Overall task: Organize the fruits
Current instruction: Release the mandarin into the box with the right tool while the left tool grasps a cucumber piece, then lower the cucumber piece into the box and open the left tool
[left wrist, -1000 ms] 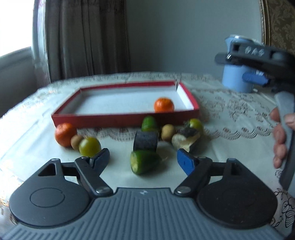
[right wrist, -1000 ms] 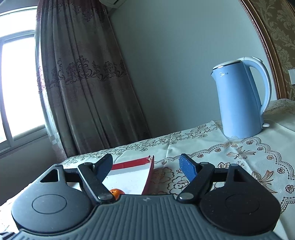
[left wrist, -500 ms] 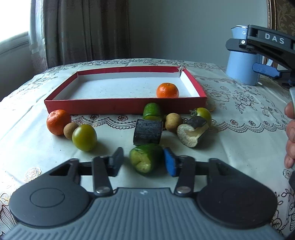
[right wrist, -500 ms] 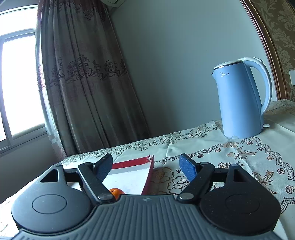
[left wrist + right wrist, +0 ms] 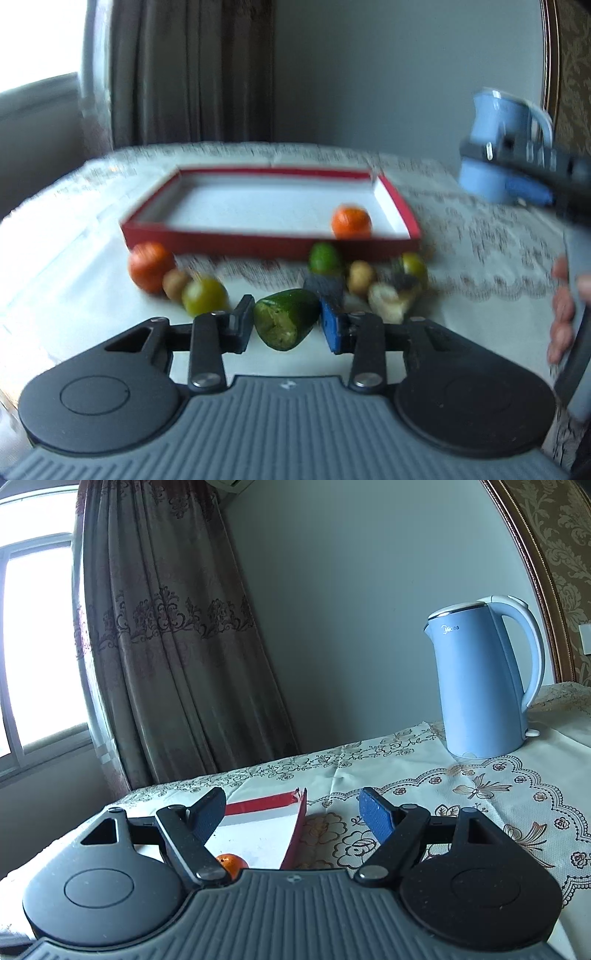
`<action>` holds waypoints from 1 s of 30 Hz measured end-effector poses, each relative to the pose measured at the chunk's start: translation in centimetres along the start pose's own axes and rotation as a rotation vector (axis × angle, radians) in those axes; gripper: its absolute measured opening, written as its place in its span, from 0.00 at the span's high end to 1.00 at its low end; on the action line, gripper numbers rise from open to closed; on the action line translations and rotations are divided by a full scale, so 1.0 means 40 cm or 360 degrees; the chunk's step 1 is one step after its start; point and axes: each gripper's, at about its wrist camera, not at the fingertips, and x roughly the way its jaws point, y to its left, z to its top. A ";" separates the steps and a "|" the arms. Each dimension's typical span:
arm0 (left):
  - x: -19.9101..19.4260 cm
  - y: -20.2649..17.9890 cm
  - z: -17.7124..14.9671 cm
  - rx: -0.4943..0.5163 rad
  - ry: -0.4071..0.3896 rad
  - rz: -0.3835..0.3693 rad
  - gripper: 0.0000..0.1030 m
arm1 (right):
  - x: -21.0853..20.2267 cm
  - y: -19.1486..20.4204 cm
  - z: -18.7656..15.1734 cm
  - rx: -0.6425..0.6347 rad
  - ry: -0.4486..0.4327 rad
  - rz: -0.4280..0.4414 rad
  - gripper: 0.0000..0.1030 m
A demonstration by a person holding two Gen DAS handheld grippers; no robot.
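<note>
My left gripper [image 5: 286,314] is shut on a cut green fruit piece [image 5: 284,325], its pale cut face towards the camera. Behind it, loose fruits lie in front of the red tray [image 5: 258,242]: an orange [image 5: 150,265], a small brown fruit [image 5: 175,284] and a yellow-green one [image 5: 205,295] on the left. A green fruit [image 5: 325,258], a dark block [image 5: 325,286] and other pieces are on the right. One orange [image 5: 351,221] sits in the tray's right corner. My right gripper [image 5: 291,805] hangs open with nothing between its fingers, above the tray's corner [image 5: 295,801].
A blue kettle [image 5: 484,679] stands at the table's far right on the lace cloth. A hand [image 5: 563,306] holding the right gripper's handle fills the right edge of the left wrist view. Curtains and a window are behind the table.
The left jaws have closed on the green piece, which now sits slightly raised and turned between the pads. The left view is blurred by motion. The right gripper has not moved.
</note>
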 end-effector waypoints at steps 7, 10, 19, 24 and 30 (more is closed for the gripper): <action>0.033 0.066 0.120 -0.0054 -0.0150 0.0107 0.65 | 0.016 0.035 -0.017 -0.0150 0.0073 0.0031 0.23; 0.070 0.091 0.163 -0.0083 -0.0160 0.0120 0.65 | 0.038 0.042 -0.027 -0.0193 0.0191 0.0055 0.23; 0.159 0.105 0.210 -0.0053 -0.0161 0.0185 0.65 | 0.072 0.072 -0.068 -0.0285 0.0553 0.0065 0.23; 0.196 0.112 0.231 -0.0057 -0.0146 0.0206 0.65 | -0.012 0.087 -0.078 -0.0290 0.0666 0.0100 0.18; 0.255 0.110 0.238 -0.0089 -0.0131 0.0173 0.62 | -0.088 0.108 -0.155 -0.0370 0.0691 0.0018 0.18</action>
